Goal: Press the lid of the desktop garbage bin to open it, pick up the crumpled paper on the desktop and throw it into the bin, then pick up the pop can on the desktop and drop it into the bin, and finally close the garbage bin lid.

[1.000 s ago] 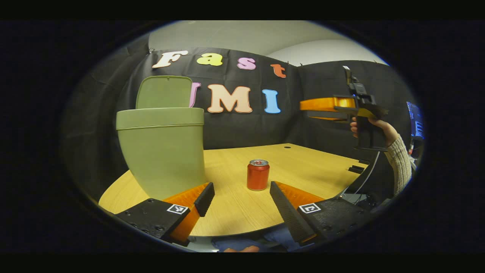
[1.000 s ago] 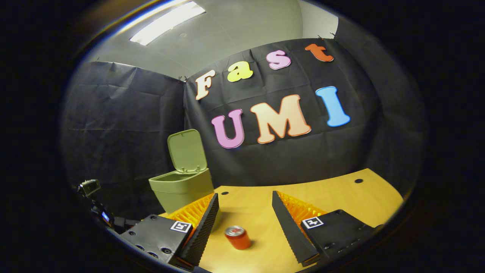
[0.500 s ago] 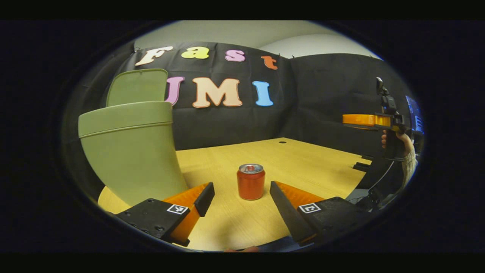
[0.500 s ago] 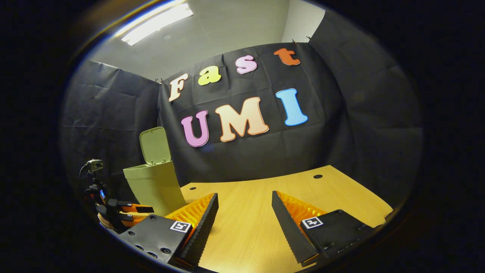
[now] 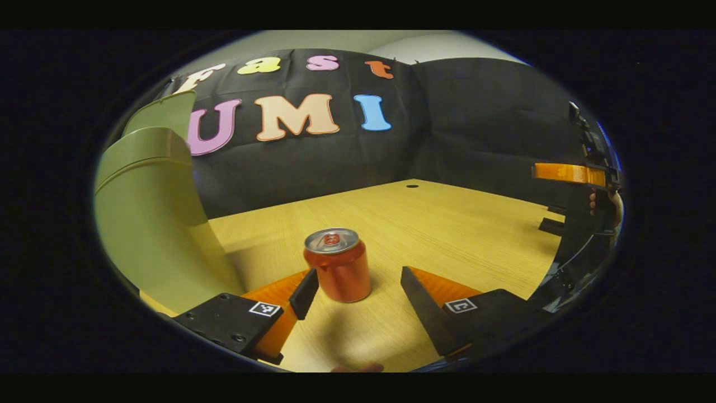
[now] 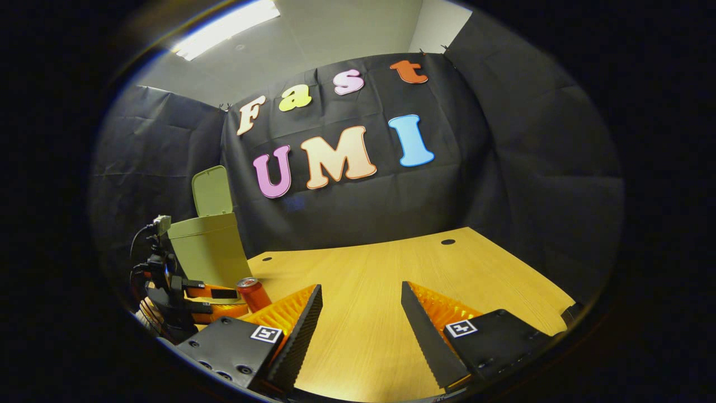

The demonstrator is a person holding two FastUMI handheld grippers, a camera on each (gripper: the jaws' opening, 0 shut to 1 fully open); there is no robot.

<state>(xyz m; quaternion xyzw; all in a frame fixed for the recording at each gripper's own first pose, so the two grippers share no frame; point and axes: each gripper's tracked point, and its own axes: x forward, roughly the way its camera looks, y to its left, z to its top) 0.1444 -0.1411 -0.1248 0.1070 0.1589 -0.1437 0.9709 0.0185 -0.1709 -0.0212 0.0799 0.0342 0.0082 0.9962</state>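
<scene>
Looking along the left gripper (image 5: 358, 288) in the left gripper view, its fingers stand spread apart and hold nothing. The red pop can (image 5: 337, 264) stands upright on the wooden table (image 5: 447, 235), just past the fingertips and nearer the left finger than the right; whether that finger touches it, I cannot tell. The green garbage bin (image 5: 151, 224) rises close on the left with its lid (image 5: 162, 112) tipped up and open. Far to the right, the right gripper (image 5: 568, 173) is held up above the table's edge by a hand (image 5: 607, 201).

In the right gripper view, the right gripper (image 6: 361, 319) has its fingers wide open over bare table (image 6: 391, 268), empty. Off to the left, the left gripper (image 6: 215, 296) sits low beside the pop can (image 6: 253, 294), with the garbage bin (image 6: 204, 249) behind it and the lid (image 6: 211, 190) upright.

No crumpled paper lies on the visible table, so the can pickup looks like the step in hand. The next move likely calls for sliding the left fingers forward to straddle the can, centring it, then closing before lifting it toward the bin's open mouth.
</scene>
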